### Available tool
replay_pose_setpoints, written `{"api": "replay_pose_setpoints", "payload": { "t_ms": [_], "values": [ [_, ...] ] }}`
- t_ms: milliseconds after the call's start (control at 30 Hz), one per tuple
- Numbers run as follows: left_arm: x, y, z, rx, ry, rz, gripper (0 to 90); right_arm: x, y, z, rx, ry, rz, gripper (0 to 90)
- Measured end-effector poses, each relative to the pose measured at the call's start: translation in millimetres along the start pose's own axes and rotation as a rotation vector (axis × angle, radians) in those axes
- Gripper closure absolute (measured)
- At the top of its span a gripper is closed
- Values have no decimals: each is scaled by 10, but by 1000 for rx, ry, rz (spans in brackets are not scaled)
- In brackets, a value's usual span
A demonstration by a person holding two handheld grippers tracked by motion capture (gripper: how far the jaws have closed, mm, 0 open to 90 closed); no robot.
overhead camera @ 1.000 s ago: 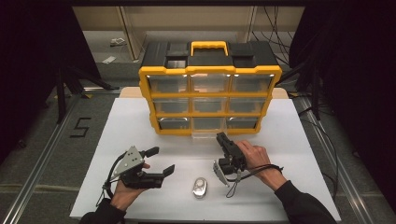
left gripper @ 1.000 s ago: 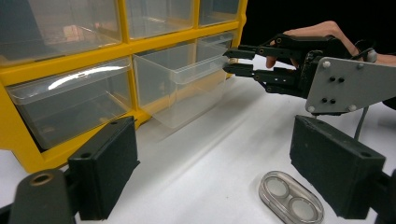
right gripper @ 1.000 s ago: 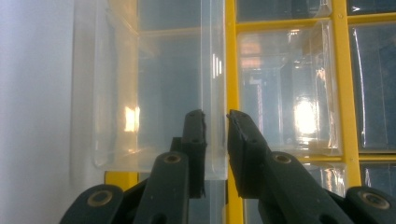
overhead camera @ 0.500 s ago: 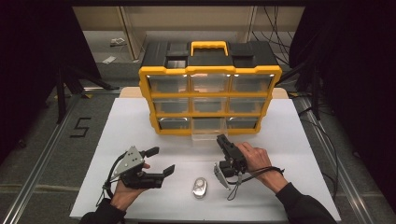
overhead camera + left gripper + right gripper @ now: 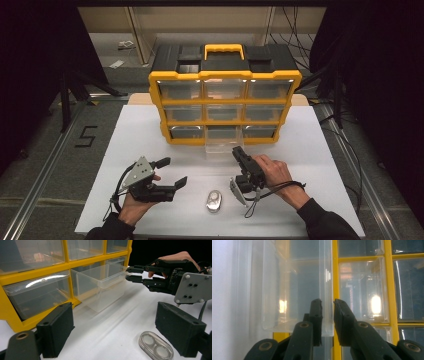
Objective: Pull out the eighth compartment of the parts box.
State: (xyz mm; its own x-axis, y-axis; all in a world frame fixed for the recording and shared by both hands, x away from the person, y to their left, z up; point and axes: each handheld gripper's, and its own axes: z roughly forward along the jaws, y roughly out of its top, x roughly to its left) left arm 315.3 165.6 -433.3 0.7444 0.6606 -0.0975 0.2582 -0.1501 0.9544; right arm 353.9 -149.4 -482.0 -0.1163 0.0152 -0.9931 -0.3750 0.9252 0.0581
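Note:
A yellow and black organizer cabinet [image 5: 225, 80] with clear drawers stands at the back of the white table. Its bottom middle drawer [image 5: 220, 146] is pulled out onto the table. My right gripper [image 5: 236, 151] reaches the drawer's front right corner. In the right gripper view its jaws [image 5: 327, 302] are shut on the drawer's clear wall [image 5: 325, 277], one pad on each side. My left gripper [image 5: 172, 172] is held low at the front left, open with nothing between its jaws [image 5: 116, 312]. It faces the drawer [image 5: 105, 287] and the right gripper [image 5: 128, 273].
A small clear case with two round wells [image 5: 215, 200] lies on the table between my hands, near the front edge [image 5: 156, 345]. The other drawers of the cabinet [image 5: 390, 277] are pushed in. A cable loops from the right gripper across the table.

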Motion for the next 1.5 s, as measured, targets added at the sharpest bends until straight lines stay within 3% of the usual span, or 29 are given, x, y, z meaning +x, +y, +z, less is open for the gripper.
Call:
{"api": "replay_pose_setpoints", "payload": {
  "t_ms": [500, 867, 1000, 1133, 1267, 1500],
  "values": [
    [2, -1, 1, 0, 1, -3, 150, 12, 12, -40, -16, 13, -14, 776],
    [0, -1, 3, 1, 0, 1, 150, 2, 16, -36, -12, 21, 11, 758],
    [1, 0, 1, 0, 0, 0, 150, 12, 15, -41, 5, 43, 47, 675],
    [1, 0, 0, -1, 0, 1, 149, -5, 23, -37, -4, 55, 40, 640],
    [-1, 0, 0, 0, 0, -1, 150, -48, 48, -73, 0, 73, 65, 549],
    [-2, 0, 3, 1, 0, -1, 150, -68, 77, -116, -2, 116, 93, 487]
  ]
}}
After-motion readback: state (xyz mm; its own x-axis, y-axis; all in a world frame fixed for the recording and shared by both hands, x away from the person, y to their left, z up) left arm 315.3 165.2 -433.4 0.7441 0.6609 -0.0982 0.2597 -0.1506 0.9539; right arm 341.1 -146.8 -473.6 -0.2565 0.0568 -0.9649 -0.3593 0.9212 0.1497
